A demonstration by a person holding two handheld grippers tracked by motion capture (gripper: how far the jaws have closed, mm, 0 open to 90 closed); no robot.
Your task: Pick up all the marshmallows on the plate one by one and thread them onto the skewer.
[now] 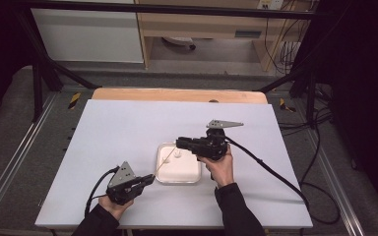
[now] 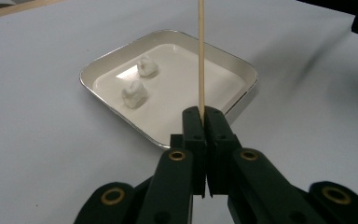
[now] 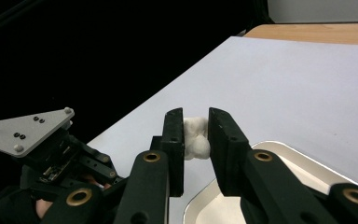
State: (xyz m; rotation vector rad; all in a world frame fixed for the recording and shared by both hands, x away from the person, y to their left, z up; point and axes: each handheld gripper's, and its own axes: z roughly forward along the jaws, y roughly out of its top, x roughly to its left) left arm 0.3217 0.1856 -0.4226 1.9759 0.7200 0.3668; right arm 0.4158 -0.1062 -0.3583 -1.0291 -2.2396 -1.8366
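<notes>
Left tongs (image 2: 204,116) clenched on a thin wooden skewer (image 2: 201,56), slanting up over the white tray (image 2: 242,93) on the tabletop (image 1: 118,132). Right tongs (image 3: 196,135) grasping a white marshmallow (image 3: 195,137) above the tray's edge. Two more marshmallows (image 2: 134,93) lying in the tray, near each other.

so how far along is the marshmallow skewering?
Early stage. Done: the left gripper is shut on the skewer, and the right gripper has one marshmallow pinched above the tray. In hand: bringing them together. Left: the skewer looks bare, and two marshmallows lie in the tray.
</notes>
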